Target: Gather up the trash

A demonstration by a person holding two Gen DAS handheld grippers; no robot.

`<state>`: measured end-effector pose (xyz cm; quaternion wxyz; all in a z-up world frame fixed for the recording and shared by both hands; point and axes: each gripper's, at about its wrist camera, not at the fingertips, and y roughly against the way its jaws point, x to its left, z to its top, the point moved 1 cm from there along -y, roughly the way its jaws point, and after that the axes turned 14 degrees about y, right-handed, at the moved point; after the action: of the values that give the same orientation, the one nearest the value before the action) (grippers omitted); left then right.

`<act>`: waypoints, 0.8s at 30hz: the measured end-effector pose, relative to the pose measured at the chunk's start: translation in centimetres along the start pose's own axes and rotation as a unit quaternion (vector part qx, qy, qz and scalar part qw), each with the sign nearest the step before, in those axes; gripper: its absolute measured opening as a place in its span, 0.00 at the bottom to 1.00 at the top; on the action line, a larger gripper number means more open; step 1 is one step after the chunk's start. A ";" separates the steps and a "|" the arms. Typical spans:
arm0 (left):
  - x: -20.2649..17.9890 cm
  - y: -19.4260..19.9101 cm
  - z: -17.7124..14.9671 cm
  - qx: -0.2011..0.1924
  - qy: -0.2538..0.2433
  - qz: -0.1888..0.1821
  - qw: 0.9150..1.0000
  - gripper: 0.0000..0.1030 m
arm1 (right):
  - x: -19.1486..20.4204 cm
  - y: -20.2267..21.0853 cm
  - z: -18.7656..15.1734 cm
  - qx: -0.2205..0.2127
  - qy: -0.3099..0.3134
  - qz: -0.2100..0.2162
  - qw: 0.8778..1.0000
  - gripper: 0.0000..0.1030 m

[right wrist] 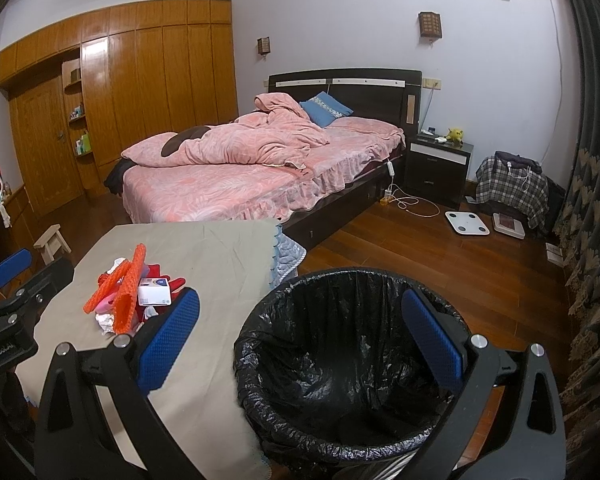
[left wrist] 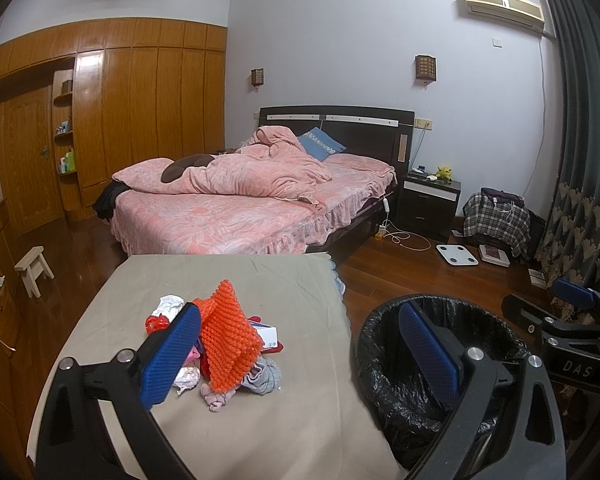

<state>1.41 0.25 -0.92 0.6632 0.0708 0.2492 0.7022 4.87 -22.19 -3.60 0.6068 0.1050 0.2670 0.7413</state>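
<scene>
A pile of trash lies on the grey-covered table [left wrist: 260,280]: an orange foam net [left wrist: 228,344], crumpled white paper [left wrist: 171,305], a small white box [right wrist: 154,291], red scraps and a grey sock [left wrist: 262,376]. A bin with a black liner [right wrist: 340,352] stands right of the table and looks empty inside. My left gripper [left wrist: 300,356] is open and empty, above the table's right part, its left finger close to the pile. My right gripper [right wrist: 300,344] is open and empty above the bin. The pile also shows in the right wrist view, with the orange foam net [right wrist: 126,300].
A bed with pink bedding [left wrist: 236,200] stands behind the table. A small wooden stool [left wrist: 34,270] is on the floor at left. A scale [left wrist: 456,254], cables and a nightstand [left wrist: 430,204] are at right. Curtains [left wrist: 580,160] hang at far right.
</scene>
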 end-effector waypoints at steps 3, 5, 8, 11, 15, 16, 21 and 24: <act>0.1 -0.2 -0.3 0.000 0.000 0.000 1.000 0.94 | 0.5 -0.3 -0.4 0.000 0.000 0.000 1.000 0.95; 0.1 -0.2 -0.3 0.000 0.000 0.000 1.000 0.94 | 0.7 -0.4 -0.4 0.000 0.001 0.001 1.000 0.95; 0.3 -0.6 -0.5 0.000 0.002 0.001 1.000 0.94 | 1.3 -0.9 -0.6 0.000 0.001 0.003 1.000 0.95; 1.0 -1.0 -1.3 0.000 0.005 0.005 1.000 0.94 | 2.1 -1.4 -0.6 0.000 0.004 0.007 1.000 0.95; 2.1 -1.4 -1.4 -0.003 0.008 0.009 1.000 0.94 | 2.4 -1.9 0.3 -0.005 0.007 0.015 1.000 0.95; 2.6 -1.5 -1.3 -0.005 0.011 0.011 1.000 0.94 | 2.8 -2.3 0.4 -0.007 0.007 0.019 1.000 0.95; 6.3 -2.5 -0.4 -0.011 0.034 0.040 0.999 0.94 | 5.1 -4.6 0.9 -0.020 0.008 0.046 0.999 0.95; 9.0 -3.4 -0.2 -0.011 0.042 0.064 0.997 0.94 | 7.0 -6.5 1.2 -0.026 0.015 0.063 0.998 0.95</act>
<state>3.35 8.92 -4.64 0.6062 0.0492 0.2641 0.7486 9.21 -14.35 -7.15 0.5573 0.0948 0.2499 0.7861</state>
